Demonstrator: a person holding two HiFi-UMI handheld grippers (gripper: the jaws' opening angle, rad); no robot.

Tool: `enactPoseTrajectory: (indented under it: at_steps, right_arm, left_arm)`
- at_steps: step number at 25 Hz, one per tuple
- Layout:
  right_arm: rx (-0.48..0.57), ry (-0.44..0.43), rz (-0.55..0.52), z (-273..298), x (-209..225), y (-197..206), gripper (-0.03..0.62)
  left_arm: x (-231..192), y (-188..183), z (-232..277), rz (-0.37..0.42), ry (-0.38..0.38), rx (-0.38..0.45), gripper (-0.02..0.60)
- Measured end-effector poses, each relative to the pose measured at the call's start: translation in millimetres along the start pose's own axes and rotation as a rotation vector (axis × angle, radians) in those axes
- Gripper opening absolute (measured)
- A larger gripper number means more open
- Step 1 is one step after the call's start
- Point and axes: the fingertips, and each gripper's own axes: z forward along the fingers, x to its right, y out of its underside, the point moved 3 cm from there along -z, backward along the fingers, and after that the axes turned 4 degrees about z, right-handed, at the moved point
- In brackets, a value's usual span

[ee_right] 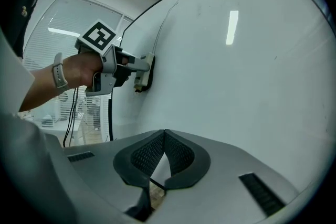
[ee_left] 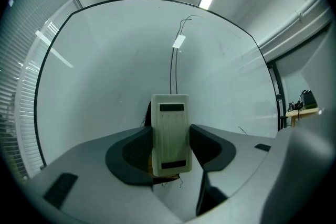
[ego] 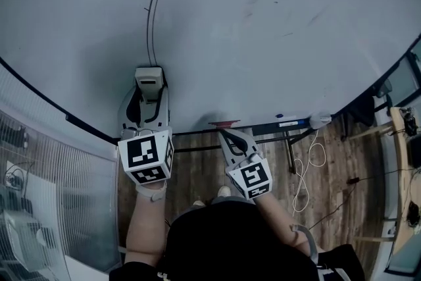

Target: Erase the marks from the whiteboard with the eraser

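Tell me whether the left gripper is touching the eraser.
Touching. In the left gripper view, the left gripper clamps the eraser, a jaw pressed on each side with no gap.

Glossy whiteboard (ego: 263, 29), ribbed plastic eraser (ee_left: 170, 132)

eraser (ego: 148, 76) is pressed flat on whiteboard (ego: 263, 29), btwn jaws of left tool (ego: 148, 92), at lower end of drawn line (ego: 152, 16) running up from it. right tool (ego: 227, 133) is found to the right & lower, by board's bottom edge; tray (ego: 276, 125) further right.
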Motion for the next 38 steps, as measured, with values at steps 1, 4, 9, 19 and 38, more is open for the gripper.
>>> enactPoseTrajectory:
  at_steps: [1, 4, 9, 19, 38]
  right_arm:
    - [-0.002, 0.008, 0.005, -1, -1, 1, 0.026]
    - [-0.001, 0.035, 0.014, -4, -5, 2, 0.026]
    - [0.034, 0.082, 0.004, -6, -6, -12, 0.026]
    - [0.072, 0.149, -0.043, -20, -27, -27, 0.026]
    - [0.255, 0.115, -0.213, -41, 17, -112, 0.026]
  left_arm:
    - [0, -4, 0, 0.003, 0.002, 0.007, 0.235]
    - [2, -9, 0, 0.037, 0.010, 0.012, 0.235]
    - [6, -11, 1, 0.106, 0.007, 0.015, 0.236]
    - [6, -23, 1, 0.172, 0.019, 0.037, 0.236]
    - [11, -73, 3, 0.209, -0.085, 0.067, 0.237]
